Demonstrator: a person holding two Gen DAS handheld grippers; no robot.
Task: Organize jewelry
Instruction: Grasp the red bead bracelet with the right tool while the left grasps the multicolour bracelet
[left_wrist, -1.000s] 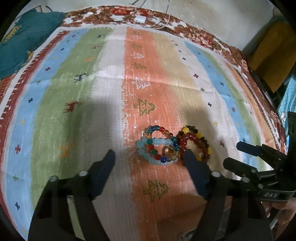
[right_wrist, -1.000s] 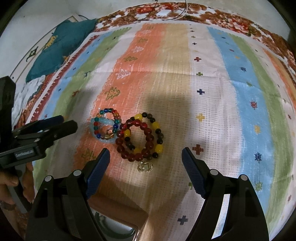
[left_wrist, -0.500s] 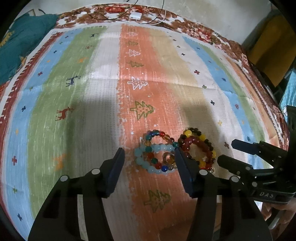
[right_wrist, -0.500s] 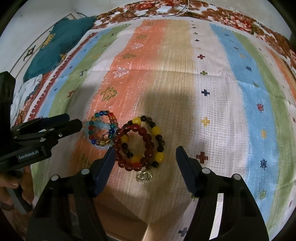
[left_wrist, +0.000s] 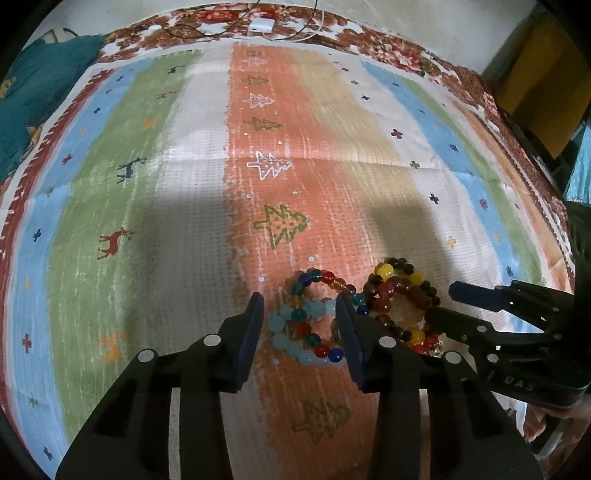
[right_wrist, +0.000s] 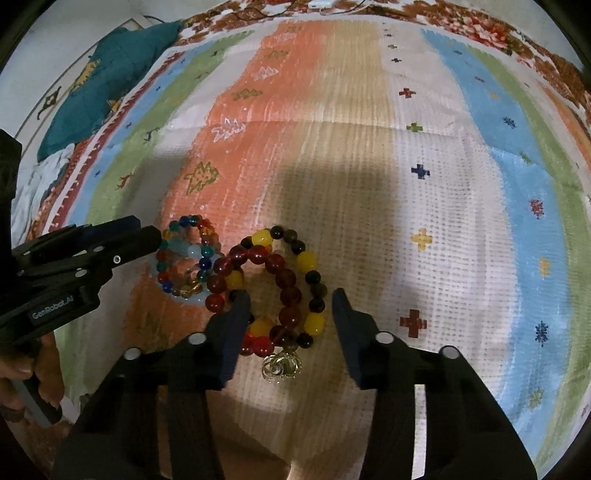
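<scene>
Two heaps of bead bracelets lie side by side on the striped cloth. The left heap has a pale blue bracelet (left_wrist: 286, 325) and a multicolour bracelet (left_wrist: 317, 277); it also shows in the right wrist view (right_wrist: 184, 254). The right heap has a dark red bracelet (right_wrist: 284, 280) and a yellow-and-black bracelet (right_wrist: 308, 262), with a small silver ring charm (right_wrist: 280, 365) in front. My left gripper (left_wrist: 299, 325) is partly closed, its jaws straddling the left heap. My right gripper (right_wrist: 286, 317) is partly closed, its jaws straddling the red and yellow heap.
The striped cloth (left_wrist: 184, 184) with tree and deer patterns covers the surface. A teal cushion (right_wrist: 107, 81) lies at the far left. A white charger and cables (left_wrist: 260, 26) lie at the far edge. A yellow object (left_wrist: 535, 74) stands at the right.
Both grippers have moved forward and down to the bracelets, and both have narrowed their jaws around the heaps. The bracelets have not moved.
</scene>
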